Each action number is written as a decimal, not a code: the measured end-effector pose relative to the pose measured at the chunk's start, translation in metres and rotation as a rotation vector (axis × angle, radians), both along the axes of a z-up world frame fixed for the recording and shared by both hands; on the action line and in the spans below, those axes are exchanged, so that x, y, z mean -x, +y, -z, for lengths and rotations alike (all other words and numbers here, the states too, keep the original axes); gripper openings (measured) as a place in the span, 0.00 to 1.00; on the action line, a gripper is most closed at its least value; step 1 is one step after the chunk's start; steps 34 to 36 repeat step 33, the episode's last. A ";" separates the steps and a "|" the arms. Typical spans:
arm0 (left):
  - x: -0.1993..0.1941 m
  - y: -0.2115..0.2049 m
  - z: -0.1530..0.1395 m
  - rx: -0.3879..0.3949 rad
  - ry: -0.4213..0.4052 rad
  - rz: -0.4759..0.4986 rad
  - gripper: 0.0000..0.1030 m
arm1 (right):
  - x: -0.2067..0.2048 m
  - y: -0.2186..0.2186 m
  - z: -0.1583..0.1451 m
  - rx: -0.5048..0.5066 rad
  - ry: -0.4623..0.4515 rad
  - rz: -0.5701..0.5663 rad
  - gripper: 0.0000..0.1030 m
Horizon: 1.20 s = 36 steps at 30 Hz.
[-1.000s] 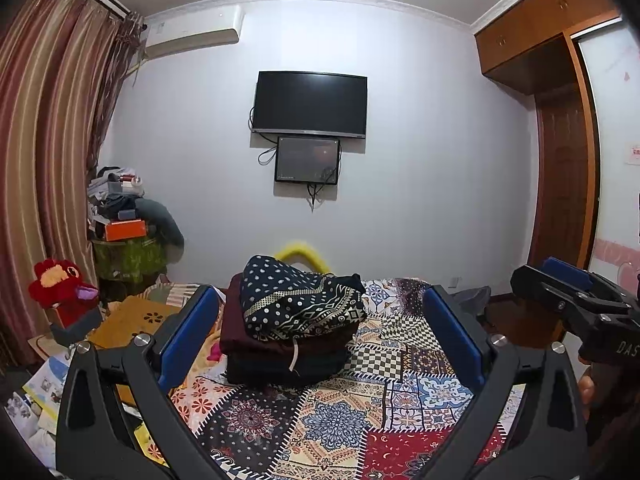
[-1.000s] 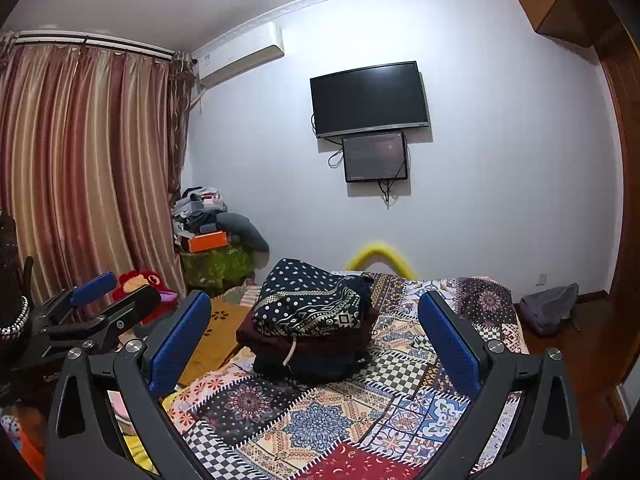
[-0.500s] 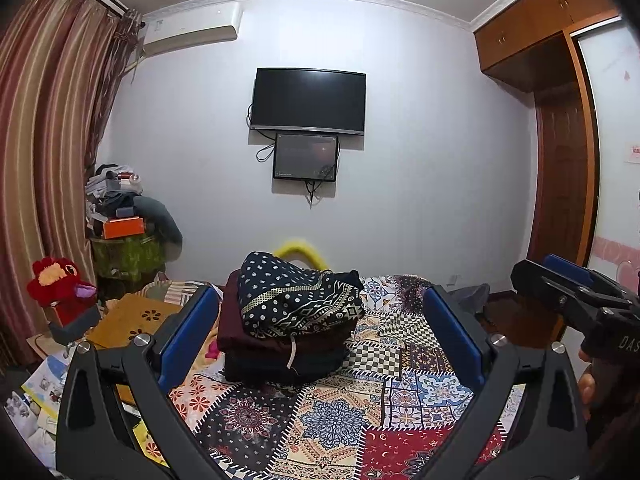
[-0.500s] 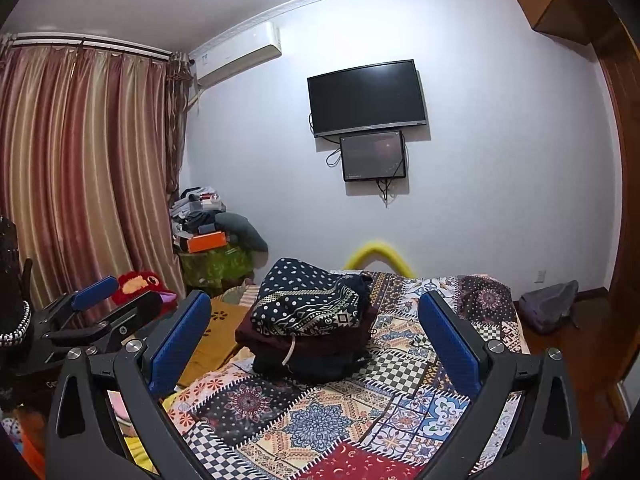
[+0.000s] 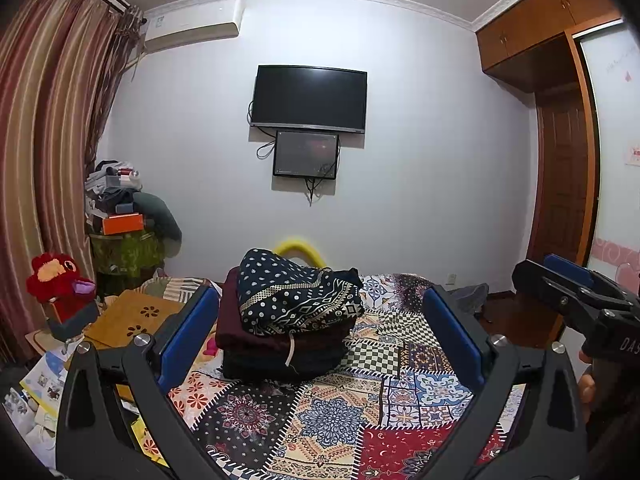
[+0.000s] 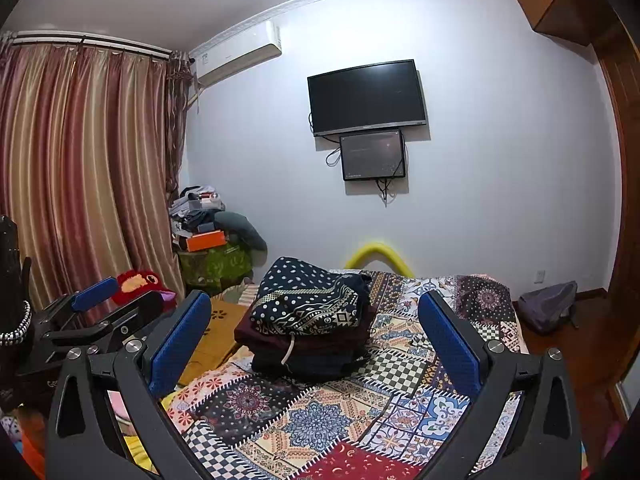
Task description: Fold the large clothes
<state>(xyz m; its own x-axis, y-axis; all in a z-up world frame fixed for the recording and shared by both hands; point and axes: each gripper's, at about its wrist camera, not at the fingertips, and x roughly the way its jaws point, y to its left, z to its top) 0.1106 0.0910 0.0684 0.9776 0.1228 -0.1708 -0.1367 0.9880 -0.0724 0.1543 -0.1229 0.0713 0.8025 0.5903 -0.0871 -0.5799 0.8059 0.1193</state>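
Clothes (image 5: 288, 320) are being left stacked on the bed (image 5: 320, 420); the left gripper (image 5: 320, 340) and right gripper (image 6: 316, 344) are being held spread wide, empty, above it.

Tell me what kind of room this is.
Most likely a home bedroom: a bed with a patchwork quilt carrying a stack of folded clothes, a wall-mounted TV facing it, and striped curtains beside a wall air conditioner.

I see the stack of folded clothes (image 5: 288, 320) on the bed (image 5: 320, 416); left of the stack, beside the bed, the stuffed toy (image 5: 56, 280); behind the stack, on the wall, the television (image 5: 309, 98).
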 end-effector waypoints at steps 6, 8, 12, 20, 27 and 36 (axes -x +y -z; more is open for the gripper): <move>0.000 0.001 0.001 0.013 0.002 0.025 1.00 | 0.000 -0.001 0.001 -0.002 0.000 0.002 1.00; -0.001 0.002 0.001 0.015 0.007 0.033 1.00 | 0.000 -0.001 0.001 -0.003 0.000 0.001 1.00; -0.003 0.001 0.002 0.011 0.023 0.043 1.00 | 0.000 -0.001 0.001 -0.003 0.001 0.001 1.00; -0.003 0.000 0.002 0.025 0.029 0.052 1.00 | 0.000 0.002 0.000 0.001 0.007 0.007 1.00; -0.001 0.002 0.003 0.032 0.019 0.043 1.00 | -0.001 0.004 0.000 0.002 0.011 0.008 1.00; 0.001 0.006 0.004 0.033 0.023 0.022 1.00 | -0.001 0.007 0.002 0.002 0.018 0.006 1.00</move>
